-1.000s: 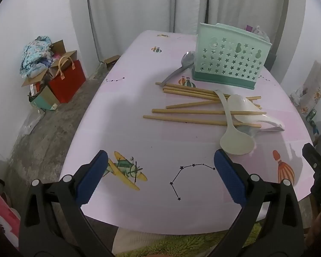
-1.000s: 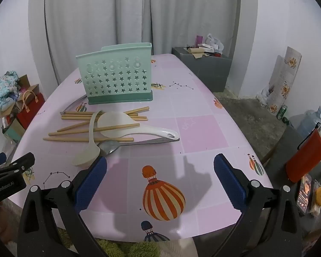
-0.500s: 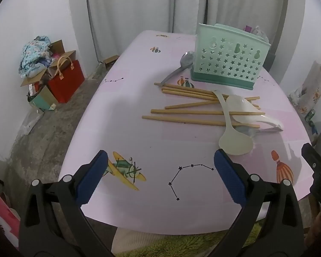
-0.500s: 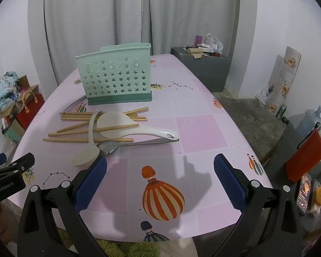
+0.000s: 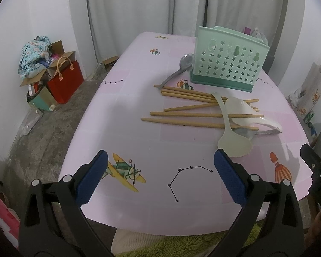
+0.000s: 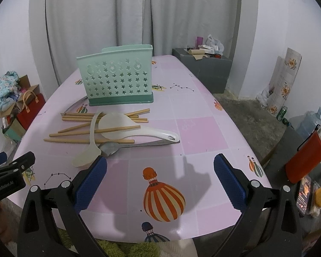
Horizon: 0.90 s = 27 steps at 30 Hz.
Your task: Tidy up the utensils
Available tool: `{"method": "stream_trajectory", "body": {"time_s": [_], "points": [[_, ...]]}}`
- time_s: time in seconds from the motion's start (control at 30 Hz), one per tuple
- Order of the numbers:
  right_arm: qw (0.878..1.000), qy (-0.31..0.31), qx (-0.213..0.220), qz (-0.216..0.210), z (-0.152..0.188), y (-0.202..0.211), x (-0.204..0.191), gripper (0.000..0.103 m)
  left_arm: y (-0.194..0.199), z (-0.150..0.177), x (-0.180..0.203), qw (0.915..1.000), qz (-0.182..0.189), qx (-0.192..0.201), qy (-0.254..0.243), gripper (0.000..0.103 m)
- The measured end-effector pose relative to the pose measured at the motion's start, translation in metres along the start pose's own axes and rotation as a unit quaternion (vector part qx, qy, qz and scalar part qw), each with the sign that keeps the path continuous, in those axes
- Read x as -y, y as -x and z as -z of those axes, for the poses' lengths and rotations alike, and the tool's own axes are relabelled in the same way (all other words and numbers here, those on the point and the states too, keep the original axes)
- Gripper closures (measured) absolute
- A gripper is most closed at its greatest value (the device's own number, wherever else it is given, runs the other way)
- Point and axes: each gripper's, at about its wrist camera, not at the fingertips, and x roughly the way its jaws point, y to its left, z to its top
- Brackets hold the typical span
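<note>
Both jaws stand wide and empty: left gripper [image 5: 159,171], right gripper [image 6: 160,172]. Thin wooden chopsticks [image 6: 89,140] lie tangled under white plastic spoons [image 6: 139,131] before the mint-green perforated plastic holder [image 6: 117,81]. Light, stiff and probably slippery, they are best pinched at a free end.

Two near-edge wrist views — shared table [image 5: 122,111]

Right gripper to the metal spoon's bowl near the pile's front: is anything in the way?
Not on the approach: only bare tablecloth lies between the open right gripper and the metal spoon. The cream spoon overlaps its bowl's left edge.
</note>
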Motion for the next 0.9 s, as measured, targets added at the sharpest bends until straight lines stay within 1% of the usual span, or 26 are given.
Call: {"method": "stream_trajectory", "body": {"time_s": [0.9], "points": [[1.000, 0.002, 0.000, 0.000, 0.0002, 0.0002, -0.0022, 0.006, 0.0001, -0.0001, -0.0004, 1.0000, 0.005, 0.000, 0.005, 0.007]]}}
